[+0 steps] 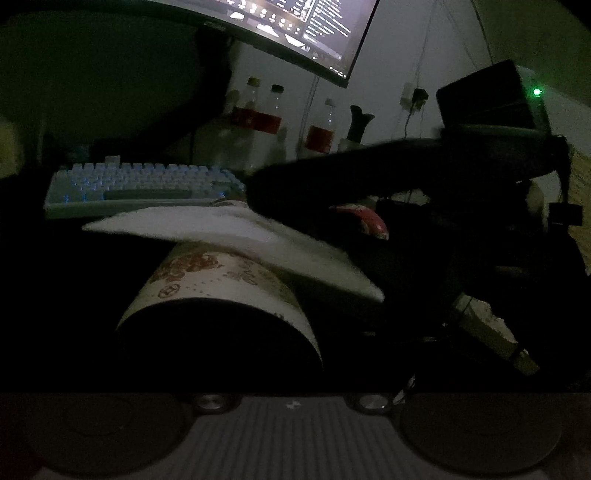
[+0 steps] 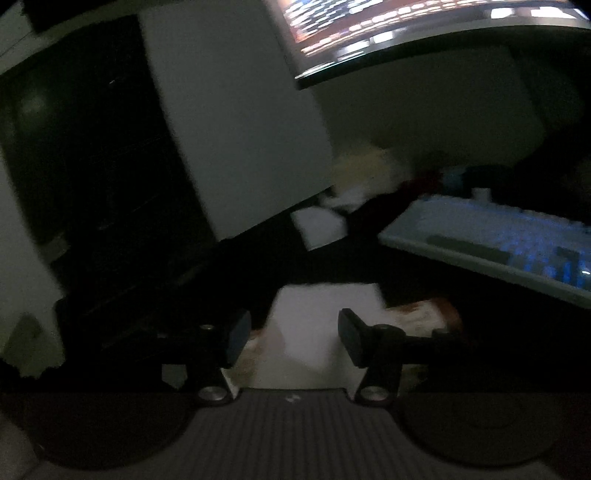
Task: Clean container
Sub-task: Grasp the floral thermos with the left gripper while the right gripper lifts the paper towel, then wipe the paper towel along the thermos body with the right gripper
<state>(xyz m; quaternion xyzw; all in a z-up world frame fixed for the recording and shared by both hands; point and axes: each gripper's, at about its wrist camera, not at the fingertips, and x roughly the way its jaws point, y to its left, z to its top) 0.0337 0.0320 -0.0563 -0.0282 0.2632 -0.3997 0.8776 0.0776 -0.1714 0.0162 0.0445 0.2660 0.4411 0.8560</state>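
The right tool point(image 2: 295, 332) stands wide: its two dark fingers are well apart, and between them shows a white paper tissue point(image 2: 325, 314), with neither pad pressing on it. Of the left tool, the fingers are lost in the dark, so I cannot tell if it is wide, narrow or holding something.

The container is one paper cup point(image 1: 221, 288), white with a red print. It lies on its side on the dark surface point(image 1: 74, 277), close in front of the left camera, with its round bottom toward that camera. Its mouth faces away, so what is inside cannot be seen. The single tissue is draped across the upper side of the cup and sticks out to the left and to the right. In the left view, the dark shape of the right tool reaches in from the right, over the tissue.

Behind the cup is one keyboard point(image 1: 144, 184) with blue light under its keys. Further back stand three clear bottles point(image 1: 275, 110), each red in the lower part; liquid or label, I cannot tell. Above them hangs one lit monitor point(image 1: 295, 29).
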